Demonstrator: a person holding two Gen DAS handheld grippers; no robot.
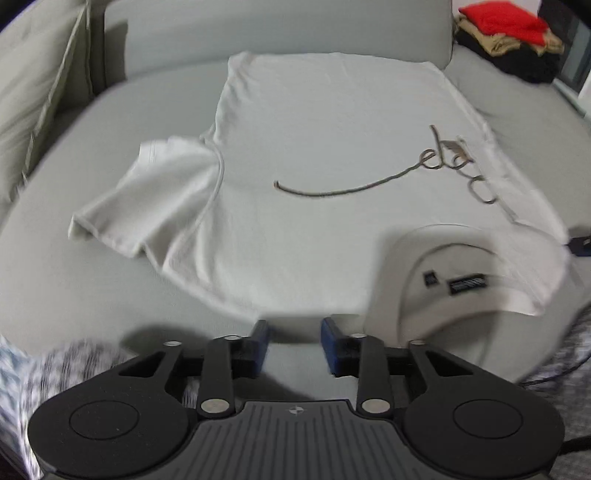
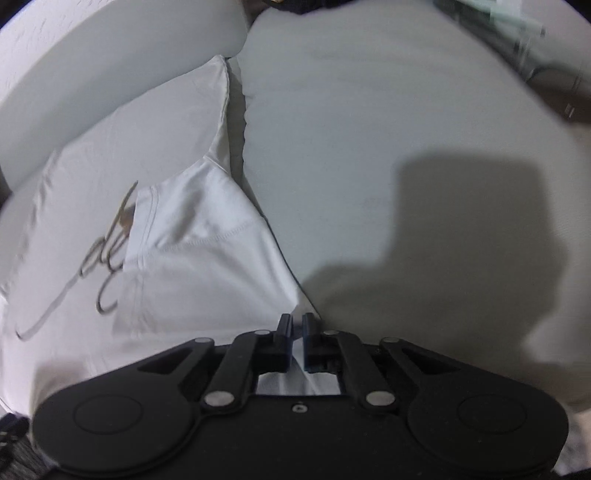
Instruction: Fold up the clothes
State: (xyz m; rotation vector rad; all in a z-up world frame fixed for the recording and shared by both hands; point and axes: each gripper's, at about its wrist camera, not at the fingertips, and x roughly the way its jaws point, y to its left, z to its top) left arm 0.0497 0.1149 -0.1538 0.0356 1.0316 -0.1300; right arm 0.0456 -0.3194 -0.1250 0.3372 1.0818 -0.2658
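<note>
A white T-shirt (image 1: 303, 155) with a grey script print (image 1: 436, 166) lies spread on a grey sofa seat (image 1: 74, 280). Its left sleeve (image 1: 147, 199) sticks out sideways, and the collar (image 1: 443, 269) with its labels is at the near right. My left gripper (image 1: 294, 332) is open and empty just in front of the shirt's near edge. In the right wrist view the right sleeve (image 2: 199, 236) is folded over the shirt's body (image 2: 110, 136), covering part of the print. My right gripper (image 2: 294, 323) is shut on the shirt's edge fabric by the sleeve.
A cushion (image 1: 33, 96) leans at the sofa's left end. A pile of red, tan and black clothes (image 1: 509, 37) sits at the back right. The sofa backrest (image 1: 258, 29) runs behind the shirt. Bare seat (image 2: 406, 129) lies right of the shirt.
</note>
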